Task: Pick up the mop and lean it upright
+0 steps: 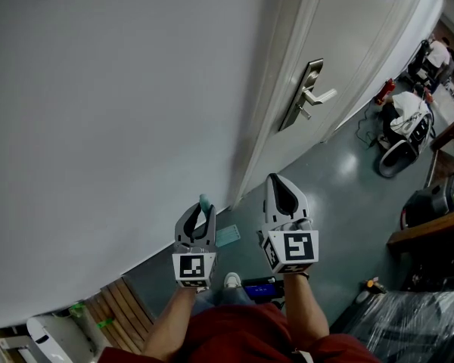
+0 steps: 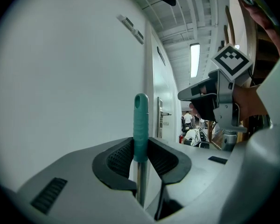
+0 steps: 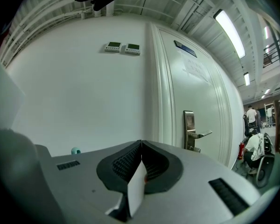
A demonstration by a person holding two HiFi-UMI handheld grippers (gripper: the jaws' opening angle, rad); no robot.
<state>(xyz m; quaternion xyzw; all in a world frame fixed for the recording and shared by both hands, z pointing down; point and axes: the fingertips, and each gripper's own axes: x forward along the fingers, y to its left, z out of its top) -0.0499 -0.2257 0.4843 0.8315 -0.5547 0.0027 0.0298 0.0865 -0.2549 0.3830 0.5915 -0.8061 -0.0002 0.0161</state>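
Observation:
The mop's teal handle grip [image 2: 140,125] stands upright between the jaws of my left gripper [image 2: 141,143], with its metal pole running down below the pads. My left gripper [image 1: 198,212] is shut on the handle, close to the white wall [image 1: 98,127]; the teal tip [image 1: 205,202] pokes out above the jaws. My right gripper [image 1: 277,181] hovers just to the right of it, shut with nothing held. In the right gripper view its pads [image 3: 130,161] meet, and the teal tip [image 3: 75,150] shows at the left. The mop's head is hidden.
A white door with a metal lever handle [image 1: 309,95] stands right of the wall. A pale teal flat piece [image 1: 227,236] lies on the grey floor below. Wooden slats [image 1: 121,308] sit at bottom left. A parked scooter [image 1: 405,131] and a wooden bench [image 1: 431,229] are at the right.

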